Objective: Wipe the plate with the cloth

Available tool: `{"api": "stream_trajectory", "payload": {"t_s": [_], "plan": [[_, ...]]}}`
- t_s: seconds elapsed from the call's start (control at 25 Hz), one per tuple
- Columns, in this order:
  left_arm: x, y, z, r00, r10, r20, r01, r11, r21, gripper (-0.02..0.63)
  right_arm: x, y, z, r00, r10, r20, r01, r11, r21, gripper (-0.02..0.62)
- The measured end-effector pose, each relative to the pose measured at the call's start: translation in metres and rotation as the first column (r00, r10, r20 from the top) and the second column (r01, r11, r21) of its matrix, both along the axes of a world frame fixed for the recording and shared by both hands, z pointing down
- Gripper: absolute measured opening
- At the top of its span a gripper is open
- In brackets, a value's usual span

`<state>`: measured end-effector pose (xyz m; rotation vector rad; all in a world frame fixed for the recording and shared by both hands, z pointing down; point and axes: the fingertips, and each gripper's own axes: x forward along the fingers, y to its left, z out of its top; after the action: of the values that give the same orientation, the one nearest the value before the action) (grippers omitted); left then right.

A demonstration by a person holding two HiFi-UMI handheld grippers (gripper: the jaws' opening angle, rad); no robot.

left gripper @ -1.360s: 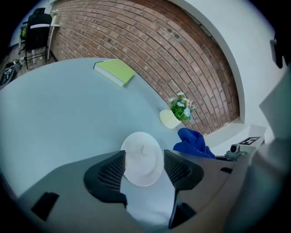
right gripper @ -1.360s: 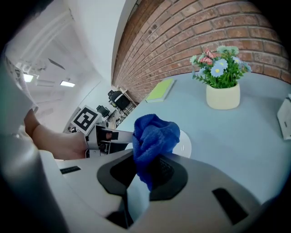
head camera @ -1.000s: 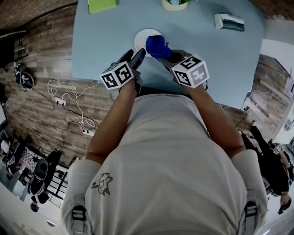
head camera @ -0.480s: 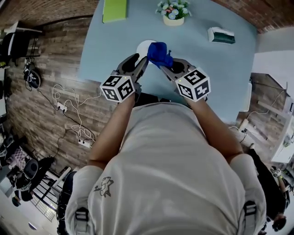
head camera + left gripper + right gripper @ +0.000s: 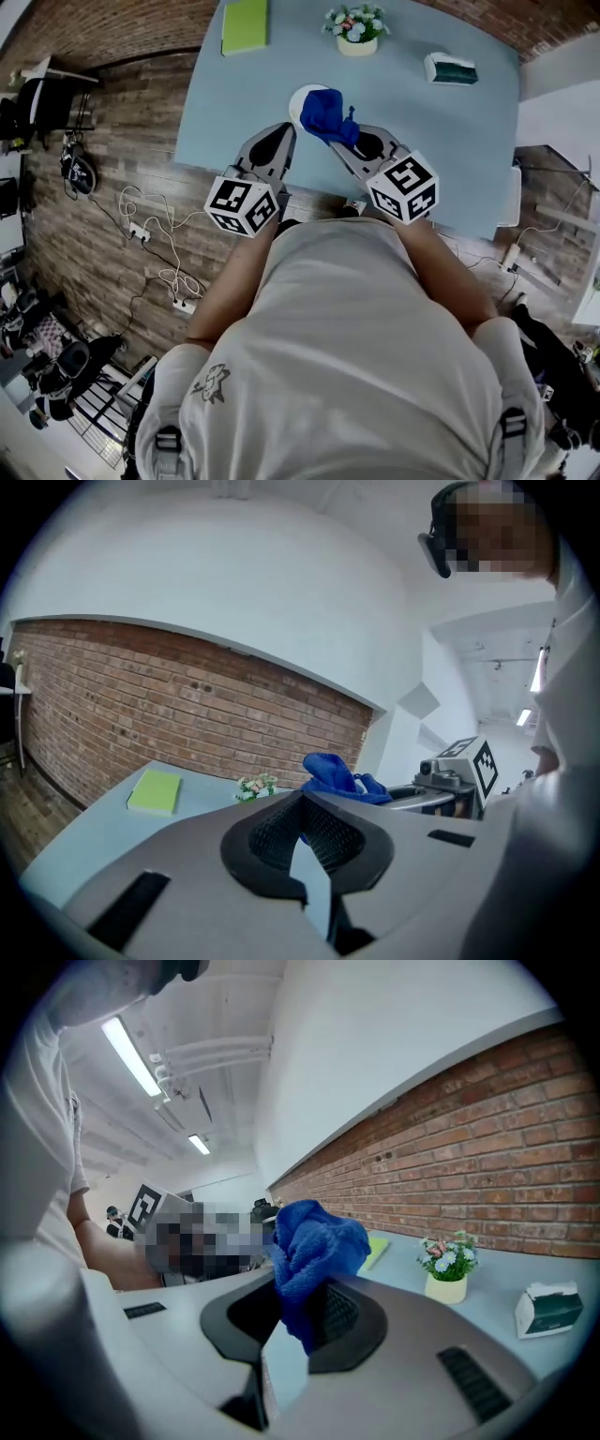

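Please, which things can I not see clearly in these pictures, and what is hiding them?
- Plate: in the head view the blue cloth covers most of it, so whether it is clean cannot be told. Neither gripper view shows it.
- Cloth and plate: the head view looks from above, so touching or apart cannot be told.
- Box: its print is too small in the head view and the right gripper view.
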<state>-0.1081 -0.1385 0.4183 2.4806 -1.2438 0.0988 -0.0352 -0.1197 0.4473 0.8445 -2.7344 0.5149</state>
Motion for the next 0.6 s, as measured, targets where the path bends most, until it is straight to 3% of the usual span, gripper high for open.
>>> {"api": "stream_trajectory", "payload": {"t_s": [0.28,0.6], "plan": [[-0.015,0.056,-0.019,0.993,0.1,0.067,-0.104,0.992,0.069,0.006,-0.011,0.032,-0.042,0.993,0.102,0.063,-0.106,0.993,0.059,0.06],[-0.052,0.123,-0.039,0.985,0.173,0.024,-0.175,0.981,0.088,0.006,-0.032,0.09,-0.069,0.976,0.199,0.086,-0.208,0.972,0.11,0.06]]}}
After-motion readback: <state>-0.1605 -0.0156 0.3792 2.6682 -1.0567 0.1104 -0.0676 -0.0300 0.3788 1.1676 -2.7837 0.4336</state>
